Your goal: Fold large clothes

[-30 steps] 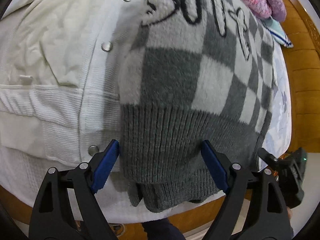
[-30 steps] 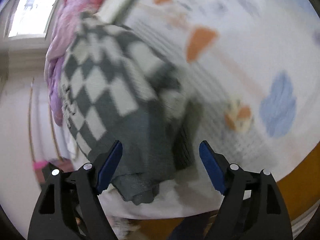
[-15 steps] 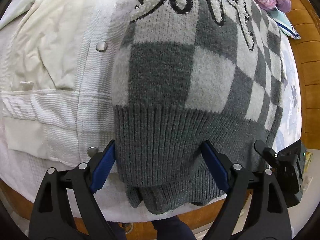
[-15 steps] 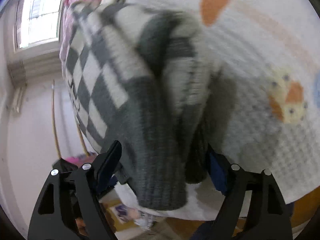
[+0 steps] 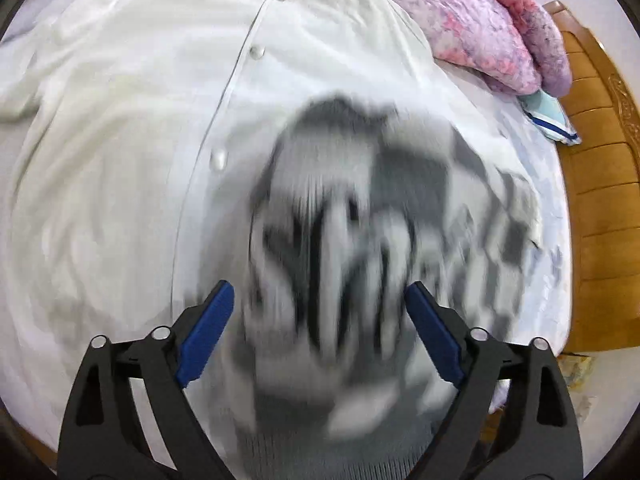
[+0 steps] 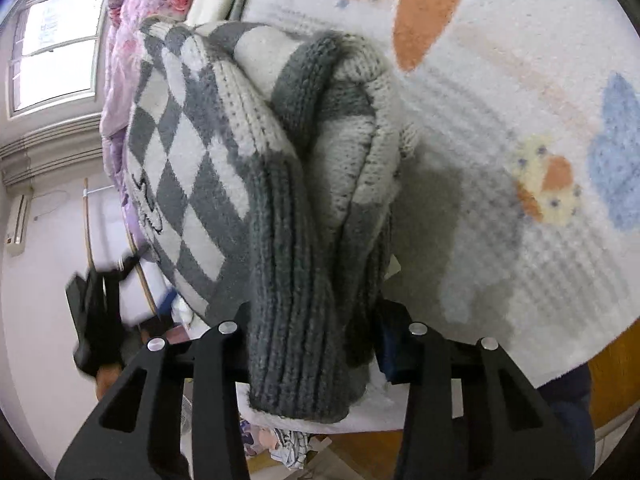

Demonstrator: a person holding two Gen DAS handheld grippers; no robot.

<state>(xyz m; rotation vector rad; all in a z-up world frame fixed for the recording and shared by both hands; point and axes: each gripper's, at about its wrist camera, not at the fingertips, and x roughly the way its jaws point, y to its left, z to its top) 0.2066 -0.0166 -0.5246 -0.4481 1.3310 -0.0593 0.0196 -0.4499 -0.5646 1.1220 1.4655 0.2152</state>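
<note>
Gripping the checkered sweater [image 6: 224, 168], right gripper [image 6: 316, 344] clamps its hem; left gripper [image 5: 320, 332] spread wide.

The left tool [image 5: 318, 334], jaws wide apart, straddles a blurred checkered sweater [image 5: 372, 248] lying on a white jacket [image 5: 132, 128].

Grey-and-white checked knit sweater [image 6: 224, 152], dark grey ribbed hem, black lettering blurred in left wrist view. Off-white button-front jacket [image 5: 132, 128] at left. Pink/purple floral blanket [image 5: 472, 24] far right. White bedcover [image 6: 500, 168] w/ orange, blue, yellow shapes. Gripper pads [image 5: 204, 332] blue, frames black.
</note>
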